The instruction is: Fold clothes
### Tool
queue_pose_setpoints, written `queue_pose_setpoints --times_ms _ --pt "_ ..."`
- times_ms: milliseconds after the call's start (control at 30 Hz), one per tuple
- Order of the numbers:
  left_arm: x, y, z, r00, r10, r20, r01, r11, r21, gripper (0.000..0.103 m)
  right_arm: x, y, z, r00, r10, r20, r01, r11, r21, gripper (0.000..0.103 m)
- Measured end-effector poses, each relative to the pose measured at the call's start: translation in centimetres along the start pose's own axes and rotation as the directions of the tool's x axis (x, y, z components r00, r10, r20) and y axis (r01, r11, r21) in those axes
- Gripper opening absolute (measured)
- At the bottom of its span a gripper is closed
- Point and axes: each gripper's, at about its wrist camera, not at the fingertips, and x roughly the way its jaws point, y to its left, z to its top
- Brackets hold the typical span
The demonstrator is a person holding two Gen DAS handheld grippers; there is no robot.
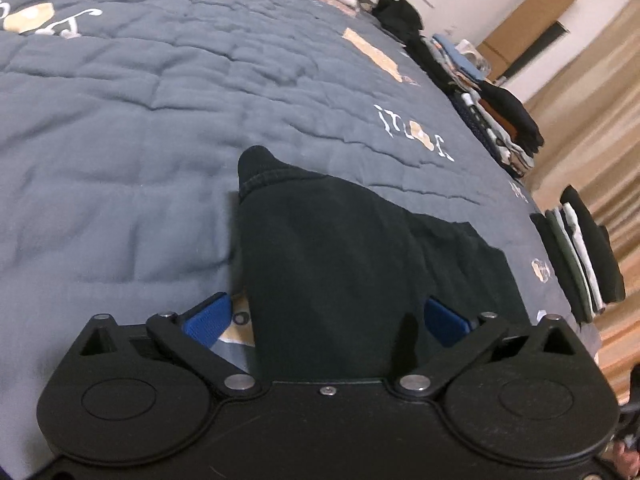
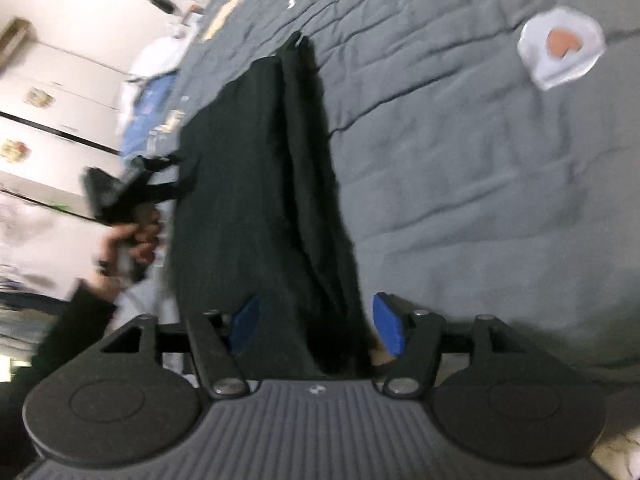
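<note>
- Black cotton-like fabric, a dark garment [image 1: 340, 264], lies on the grey quilted bedspread [image 1: 120, 120], running forward from between the blue pads of the left gripper [image 1: 326, 318].
- The left gripper's jaws stand wide; the garment passes between them and neither pad visibly presses on it.
- Ahead of the left tongs the garment ends in a bunched, hemmed tip.
- To the right of the left tongs, at the bed's edge, sit 2 stacks of folded clothes [image 1: 576, 260], one near and one farther along.
- In the right wrist view the same garment [image 2: 264, 208] lies folded into a long strip, leading away from between the pads of the right gripper [image 2: 316, 326].
- The right gripper's jaws are parted; both blue pads look clear of the cloth, though the picture is blurred.
- Left of the right tongs, a hand [image 2: 128, 244] in a dark sleeve grips the left tool's handle, right beside the garment's edge.
- Ahead and to the right of the right tongs, a white and orange patch [image 2: 560, 52] marks the bedspread.
</note>
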Motion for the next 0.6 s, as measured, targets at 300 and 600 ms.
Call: queue_pose_setpoints --times_ms 300,600 --pt "-0.2 1.4 -0.2 0.996 -0.089 0.008 0.089 0.996 0.009 0.103 2.6 -1.9 1.4 0.988 0.147 -0.047 -0.146 0.989 0.032 0.103" --pt "-0.1 1.7 0.1 0.994 -0.112 -0.008 0.112 0.994 0.011 0.102 3.4 0.3 1.2 0.956 0.199 -0.214 -0.216 0.975 -0.059 0.103"
